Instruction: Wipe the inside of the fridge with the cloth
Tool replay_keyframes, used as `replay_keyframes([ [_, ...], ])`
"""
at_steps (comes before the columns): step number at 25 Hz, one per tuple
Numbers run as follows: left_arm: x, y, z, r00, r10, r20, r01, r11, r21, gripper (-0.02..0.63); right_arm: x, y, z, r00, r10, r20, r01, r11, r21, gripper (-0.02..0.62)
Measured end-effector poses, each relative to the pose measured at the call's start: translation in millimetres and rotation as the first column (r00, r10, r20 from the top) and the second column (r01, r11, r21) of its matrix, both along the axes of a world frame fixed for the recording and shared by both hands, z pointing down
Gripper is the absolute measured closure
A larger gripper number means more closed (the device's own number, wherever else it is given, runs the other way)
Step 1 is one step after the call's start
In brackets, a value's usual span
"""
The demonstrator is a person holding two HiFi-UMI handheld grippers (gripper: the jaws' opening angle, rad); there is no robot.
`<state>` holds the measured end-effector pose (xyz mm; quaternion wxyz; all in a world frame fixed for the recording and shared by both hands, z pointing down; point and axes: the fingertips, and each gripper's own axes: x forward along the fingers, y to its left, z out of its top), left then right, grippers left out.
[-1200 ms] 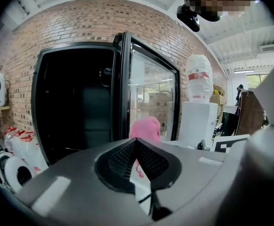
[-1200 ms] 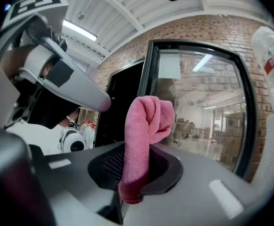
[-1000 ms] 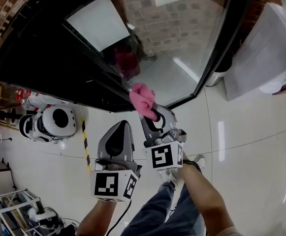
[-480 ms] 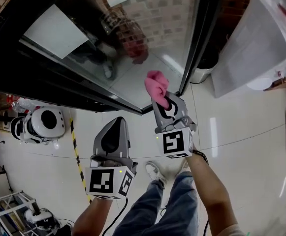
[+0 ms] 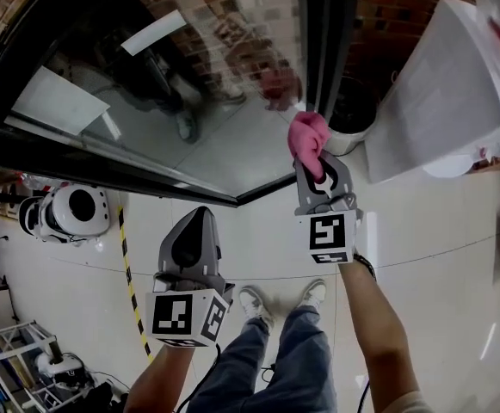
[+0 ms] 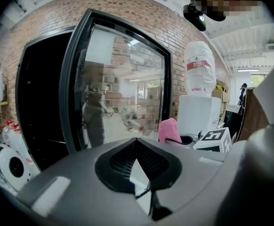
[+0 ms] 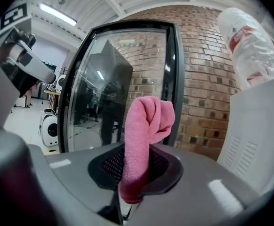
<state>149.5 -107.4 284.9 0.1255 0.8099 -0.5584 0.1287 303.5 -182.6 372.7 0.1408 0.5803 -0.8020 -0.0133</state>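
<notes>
- Standing upright in the right gripper's [image 5: 317, 169] pinch, the pink cloth [image 5: 308, 140] sits near the fridge door's [image 5: 189, 101] right edge.
- The door's glass lies ahead-left and looks closed.
- The left gripper [image 5: 194, 231], pressed together on nothing, hangs farther off.

Glossy tiled floor [image 5: 422, 231]: striped tape [image 5: 129, 274] and a white pod [image 5: 73, 212] by its left edge, shoes [image 5: 254, 304] mid-floor.

No print is legible. The red label [image 6: 199, 66] on the water bottle [image 6: 199, 86] is too blurred to read; the marker cubes [image 5: 326, 233] show only black-and-white square patterns.
</notes>
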Motion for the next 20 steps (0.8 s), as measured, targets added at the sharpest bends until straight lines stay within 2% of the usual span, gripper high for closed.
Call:
replay_keyframes([
  [5,10,-6,1,1.0,-0.023,0.012,0.023,1.0,0.018,0.597,9,-1,-8,0.999,-0.039,-0.023,0.039,0.999,0.021,0.537],
  [9,7,-7,6,0.999,-0.044,0.026,0.042,0.998,0.042,0.597,-10,21,-40,0.994,-0.102,-0.032,0.104,0.992,0.075,0.537],
  [14,-7,-10,11,0.998,-0.048,0.028,0.045,0.994,0.099,0.597,-71,54,-51,0.979,-0.202,0.011,0.201,0.976,0.082,0.537],
  [20,-43,-18,35,0.998,-0.055,-0.004,0.055,0.986,0.158,0.597,-157,67,-26,0.951,-0.3,0.08,0.291,0.95,0.109,0.537],
])
